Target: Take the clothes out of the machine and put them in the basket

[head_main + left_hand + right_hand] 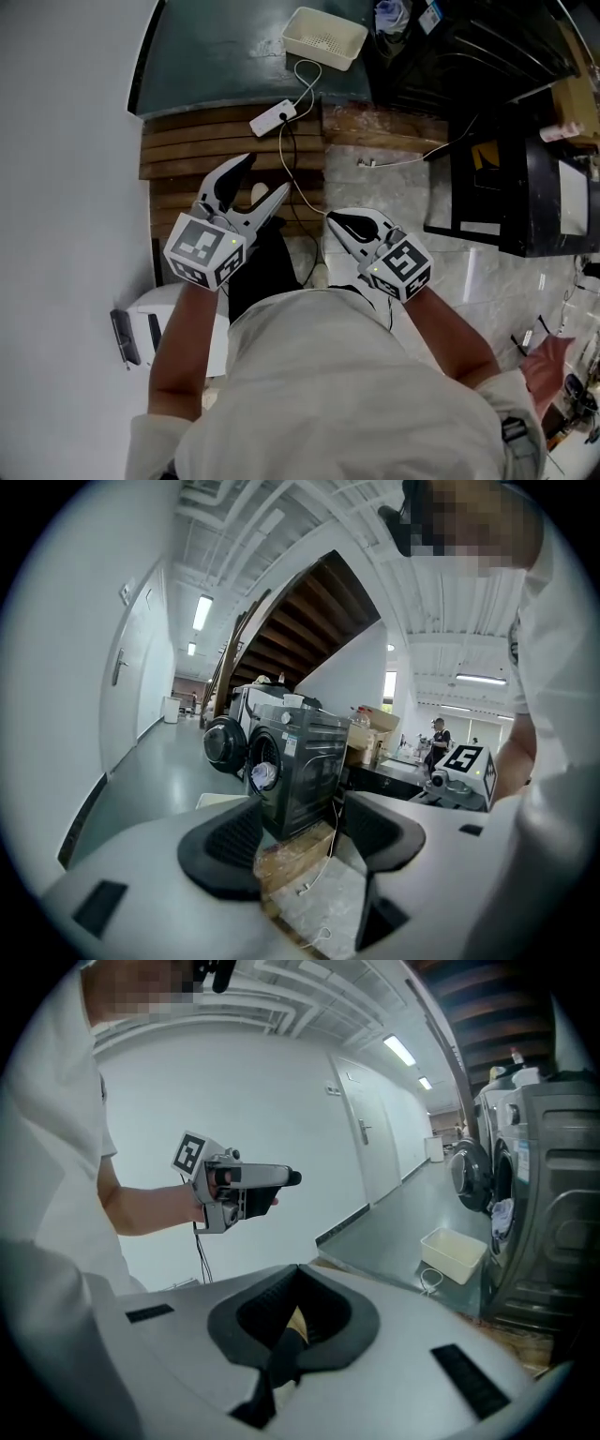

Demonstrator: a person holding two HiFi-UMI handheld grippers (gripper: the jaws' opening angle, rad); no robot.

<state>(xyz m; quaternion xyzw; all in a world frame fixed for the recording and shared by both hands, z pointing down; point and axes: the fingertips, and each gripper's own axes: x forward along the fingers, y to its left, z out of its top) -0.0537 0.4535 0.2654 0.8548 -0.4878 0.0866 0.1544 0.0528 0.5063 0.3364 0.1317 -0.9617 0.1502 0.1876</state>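
**Left gripper view: clothes sit in the open washing machine**

From the head view, the left gripper has its jaws spread with nothing between them. The right gripper, just to its right, has its jaws pressed together on nothing. Both hang over wooden boards, where a white power strip lies at the far edge. The cream basket stands on the floor beyond the boards. The dark machine stands far ahead, its round door swung open to the left and the pale clothes bunched in the drum opening.
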